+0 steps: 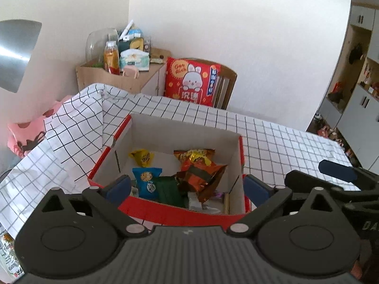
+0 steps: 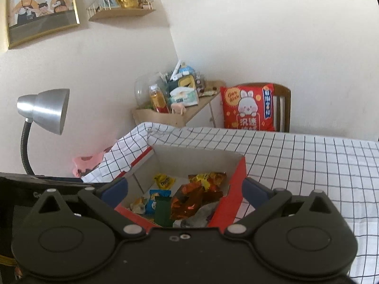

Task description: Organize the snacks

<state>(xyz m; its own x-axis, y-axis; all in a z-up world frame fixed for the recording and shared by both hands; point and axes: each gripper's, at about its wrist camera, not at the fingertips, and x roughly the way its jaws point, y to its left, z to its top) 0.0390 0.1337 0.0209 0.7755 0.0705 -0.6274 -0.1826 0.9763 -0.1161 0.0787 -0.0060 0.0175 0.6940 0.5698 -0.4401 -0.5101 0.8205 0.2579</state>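
Observation:
A red cardboard box (image 1: pixel 180 214) with a white inside stands on the checked tablecloth. It holds several snacks: a yellow candy pack (image 1: pixel 142 157), a blue cookie pack (image 1: pixel 148 181), a green pack (image 1: pixel 169 190) and orange foil bags (image 1: pixel 201 172). My left gripper (image 1: pixel 187 187) is open and empty, raised over the box's near side. My right gripper (image 2: pixel 184 189) is open and empty, above the same box (image 2: pixel 233 201), where the yellow pack (image 2: pixel 164 181), blue pack (image 2: pixel 154 201) and orange bags (image 2: pixel 189 201) show. The right gripper also shows in the left wrist view (image 1: pixel 338 172).
The checked tablecloth (image 1: pixel 272 137) covers the table and is rumpled at the back left. A chair with a red rabbit cushion (image 1: pixel 191 80) stands behind. A wooden shelf with a bottle (image 1: pixel 111 58) and tissues is beyond. A metal lamp (image 2: pixel 45 111) stands at the left.

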